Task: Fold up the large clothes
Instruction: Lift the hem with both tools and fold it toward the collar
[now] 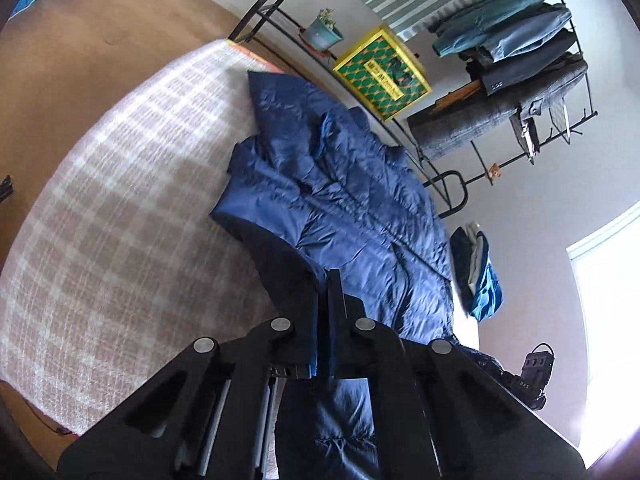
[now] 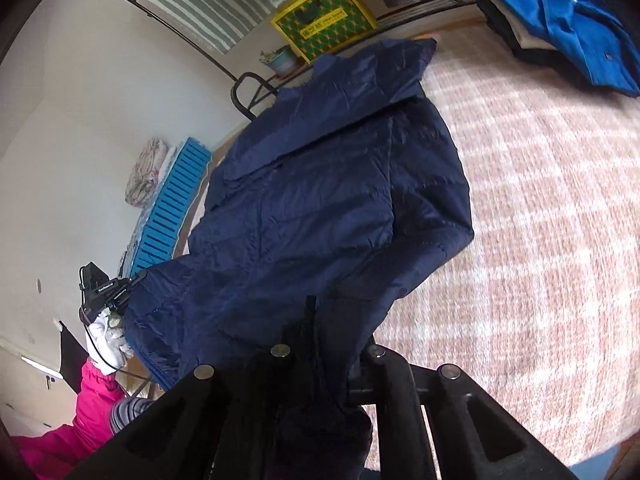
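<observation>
A large navy quilted jacket (image 1: 340,184) lies on a bed with a pink-and-white checked cover (image 1: 120,200). My left gripper (image 1: 331,280) is shut on the jacket's near hem edge, with fabric hanging below the fingers. In the right wrist view the jacket (image 2: 320,208) is lifted and draped, its far part resting on the bed cover (image 2: 540,200). My right gripper (image 2: 312,312) is shut on the jacket's near edge; cloth hides most of the fingers. The other gripper (image 2: 104,292), held by a white-gloved hand, clamps the jacket's far corner.
A stack of folded clothes with a bright blue top piece (image 2: 560,16) sits on the bed's far corner; it also shows in the left wrist view (image 1: 478,272). A black metal rack (image 1: 520,80) with hanging coats, a yellow-green box (image 1: 382,74) and a potted plant (image 1: 322,32) stand by the wall.
</observation>
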Demonstrator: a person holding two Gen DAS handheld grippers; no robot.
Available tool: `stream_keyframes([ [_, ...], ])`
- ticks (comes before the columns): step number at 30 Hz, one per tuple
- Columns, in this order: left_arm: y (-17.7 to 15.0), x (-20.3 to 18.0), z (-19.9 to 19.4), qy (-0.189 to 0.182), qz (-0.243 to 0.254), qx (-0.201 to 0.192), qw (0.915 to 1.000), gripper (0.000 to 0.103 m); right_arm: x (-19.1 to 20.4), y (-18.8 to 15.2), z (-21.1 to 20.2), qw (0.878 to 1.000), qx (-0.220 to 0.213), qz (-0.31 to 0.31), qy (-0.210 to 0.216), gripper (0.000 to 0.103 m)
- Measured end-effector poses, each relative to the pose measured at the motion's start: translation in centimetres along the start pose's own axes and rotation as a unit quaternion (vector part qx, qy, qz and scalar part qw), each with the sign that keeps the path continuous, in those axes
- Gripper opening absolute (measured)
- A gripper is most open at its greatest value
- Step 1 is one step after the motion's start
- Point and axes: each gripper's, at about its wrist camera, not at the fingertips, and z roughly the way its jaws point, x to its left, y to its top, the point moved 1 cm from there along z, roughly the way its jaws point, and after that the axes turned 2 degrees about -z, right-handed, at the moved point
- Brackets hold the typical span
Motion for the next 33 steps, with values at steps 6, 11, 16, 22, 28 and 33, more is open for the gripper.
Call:
stream_keyframes([
  [6, 4.8, -3.7, 1.4, 0.001, 0.028, -0.026, 0.9992, 0.001, 2.0, 6.2, -2.4, 0.998, -0.06, -0.018, 0.012, 0.005],
  [11, 10.0, -6.1, 5.1, 0.019, 0.041, -0.05, 0.9977, 0.001, 1.9, 11.9, -0.2, 0.996, -0.082, -0.019, 0.006, 0.005],
  [16, 14.8, -6.8, 11.0, 0.061, 0.048, -0.054, 0.9955, 0.0, 0.2, 17.9, 4.3, 0.997, -0.079, -0.001, -0.019, 0.005],
  [22, 17.7, -4.6, 18.3, 0.129, 0.036, -0.051, 0.9897, 0.0, -4.2, 23.0, 10.5, 0.995, -0.06, 0.035, -0.066, 0.004],
  [28, 18.8, -1.3, 23.7, 0.158, 0.007, -0.035, 0.9869, 0.001, -9.0, 24.2, 15.6, 0.991, -0.016, 0.075, -0.107, 0.005],
  [33, 19.7, -1.0, 23.8, 0.142, 0.018, -0.03, 0.9893, 0.018, -10.5, 24.9, 15.3, 0.993, -0.005, 0.091, -0.074, 0.029],
])
